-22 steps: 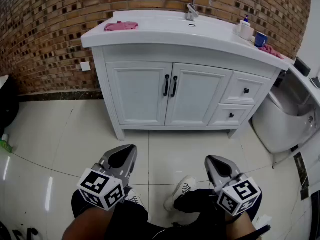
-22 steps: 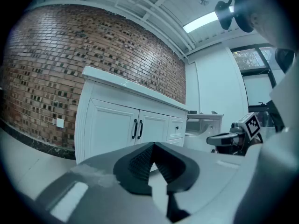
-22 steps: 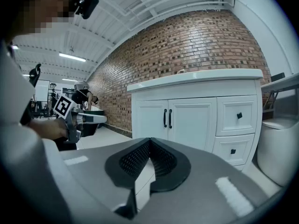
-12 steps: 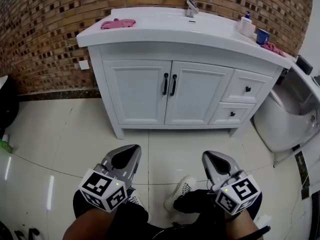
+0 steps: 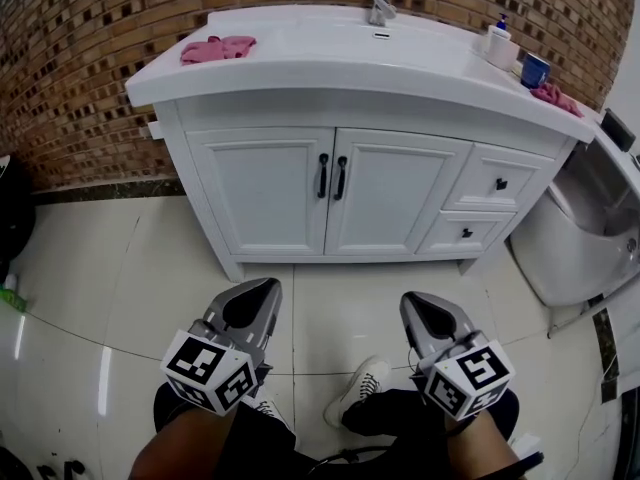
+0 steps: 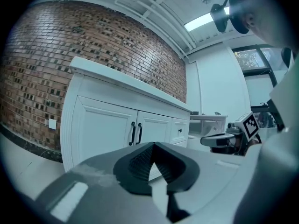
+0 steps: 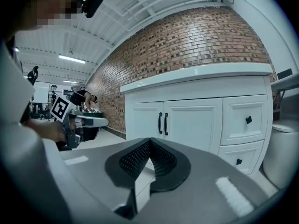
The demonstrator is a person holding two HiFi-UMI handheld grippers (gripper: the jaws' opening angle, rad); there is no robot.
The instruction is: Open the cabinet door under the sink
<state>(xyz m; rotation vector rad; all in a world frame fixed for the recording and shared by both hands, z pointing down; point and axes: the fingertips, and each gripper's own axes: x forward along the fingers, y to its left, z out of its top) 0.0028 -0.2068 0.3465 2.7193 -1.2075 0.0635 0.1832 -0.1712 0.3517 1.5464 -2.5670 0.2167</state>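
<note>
Sink cabinet [image 5: 330, 208] stands at 12 o'clock, both doors closed, with paired black handles [image 5: 331, 176] at centre. Toilet [image 5: 565, 243] sits just beside it at 3 o'clock. Tiled floor [image 5: 330, 308] lies between cabinet and grippers. Left gripper [image 5: 268, 284] and right gripper [image 5: 409, 299], at 6 o'clock, have jaws together and hold nothing. Pink cloth [image 5: 215, 48] and blue cup [image 5: 535, 70] rest on the countertop.

Two cabinet doors [image 5: 268, 193] [image 5: 395, 198], two drawers [image 5: 497, 180] [image 5: 462, 232], two pink cloths [image 5: 215, 48] [image 5: 555, 96], one faucet [image 5: 380, 6], one blue cup [image 5: 535, 70], one bottle [image 5: 498, 40].
</note>
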